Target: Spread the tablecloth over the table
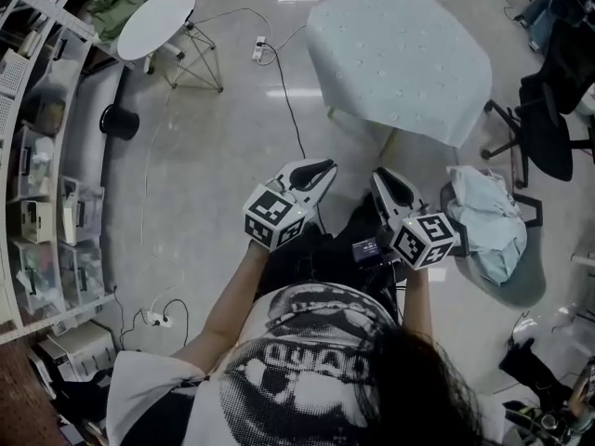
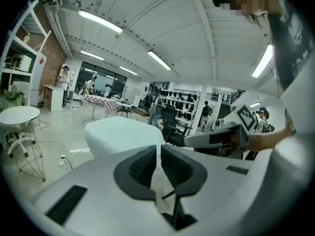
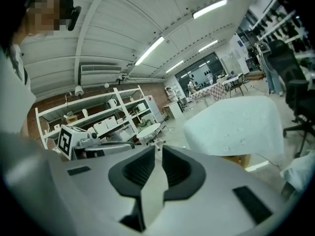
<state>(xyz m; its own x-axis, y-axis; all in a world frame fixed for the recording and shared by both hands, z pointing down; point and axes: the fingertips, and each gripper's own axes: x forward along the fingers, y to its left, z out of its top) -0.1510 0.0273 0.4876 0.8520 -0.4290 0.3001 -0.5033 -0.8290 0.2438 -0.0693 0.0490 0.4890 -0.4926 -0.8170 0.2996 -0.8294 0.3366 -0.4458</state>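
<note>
Tablecloth (image 1: 400, 54) draped over the bench (image 3: 241, 160), well ahead of both grippers.
Held side by side close to the chest on bent forearms, tilted slightly down: left gripper (image 1: 321, 168) and right gripper (image 1: 383, 179), jaws nearly together, gripping nothing.

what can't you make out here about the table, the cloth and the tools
Table: head view, the tablecloth hides its top and the far side's drop.
Pale strip between the left tool's jaws: left gripper view, a scrap or the tool's own body, unclear.
Pale heap on the chair: head view, too crumpled to name.
Shelf contents: head view, small, cut by the left edge.
</note>
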